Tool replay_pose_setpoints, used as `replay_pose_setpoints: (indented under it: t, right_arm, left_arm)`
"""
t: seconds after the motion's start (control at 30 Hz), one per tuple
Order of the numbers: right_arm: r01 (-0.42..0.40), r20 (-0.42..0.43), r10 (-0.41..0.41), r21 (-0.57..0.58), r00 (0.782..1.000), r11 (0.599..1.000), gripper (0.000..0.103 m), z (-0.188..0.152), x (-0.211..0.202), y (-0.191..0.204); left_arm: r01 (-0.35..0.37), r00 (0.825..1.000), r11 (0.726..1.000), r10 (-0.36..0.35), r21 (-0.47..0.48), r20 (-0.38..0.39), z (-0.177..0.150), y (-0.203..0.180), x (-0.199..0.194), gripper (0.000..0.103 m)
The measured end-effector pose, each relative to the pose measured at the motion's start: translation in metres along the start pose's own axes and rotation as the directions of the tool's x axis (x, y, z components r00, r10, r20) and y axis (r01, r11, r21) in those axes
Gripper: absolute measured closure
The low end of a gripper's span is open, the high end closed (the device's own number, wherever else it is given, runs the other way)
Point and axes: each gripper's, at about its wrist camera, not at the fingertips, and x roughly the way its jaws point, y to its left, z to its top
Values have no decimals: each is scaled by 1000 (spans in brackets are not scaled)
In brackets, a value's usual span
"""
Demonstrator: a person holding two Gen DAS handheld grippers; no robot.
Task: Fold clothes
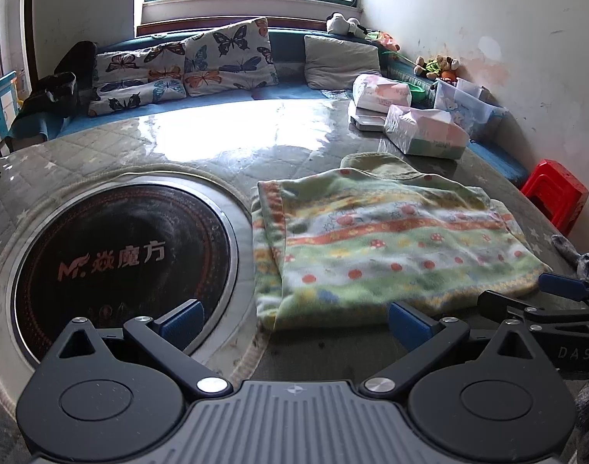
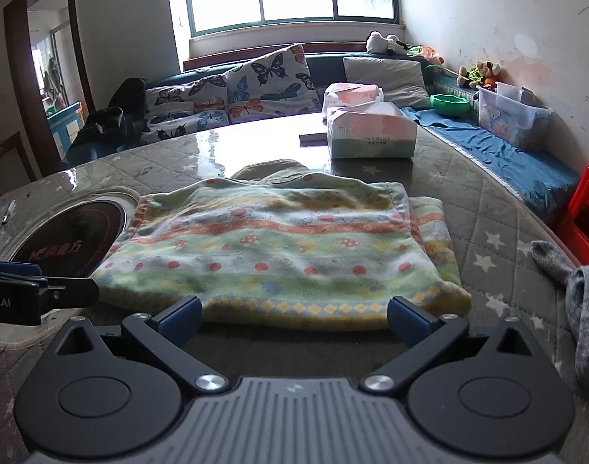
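A folded fleece garment (image 1: pixel 371 239) with green, orange and white stripes and small mushrooms lies flat on the quilted table cover (image 1: pixel 178 154); an olive collar shows at its far edge. My left gripper (image 1: pixel 294 323) stands open at the garment's near left corner, nothing between its blue pads. In the right wrist view the same garment (image 2: pixel 275 247) fills the middle. My right gripper (image 2: pixel 294 319) is open just short of its near hem, its pads not touching it. Each gripper shows in the other's view: the right gripper (image 1: pixel 557 301) and the left gripper (image 2: pixel 24 290).
A round black hob (image 1: pixel 120 255) is set into the table left of the garment. Tissue packs (image 2: pixel 371 131) stand behind it. A grey sock (image 2: pixel 580 301) lies at the right, near a red stool (image 2: pixel 588 212). A cushioned bench (image 1: pixel 186 69) runs along the walls.
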Motion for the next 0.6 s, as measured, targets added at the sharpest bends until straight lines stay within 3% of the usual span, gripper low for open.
replay_pose_setpoints:
  t: [0.6]
  right_arm:
    - [-12, 3, 12, 18, 1000, 1000, 0, -20, -21, 18]
  left_arm:
    - [27, 1000, 1000, -27, 15, 15, -26, 0, -24, 0]
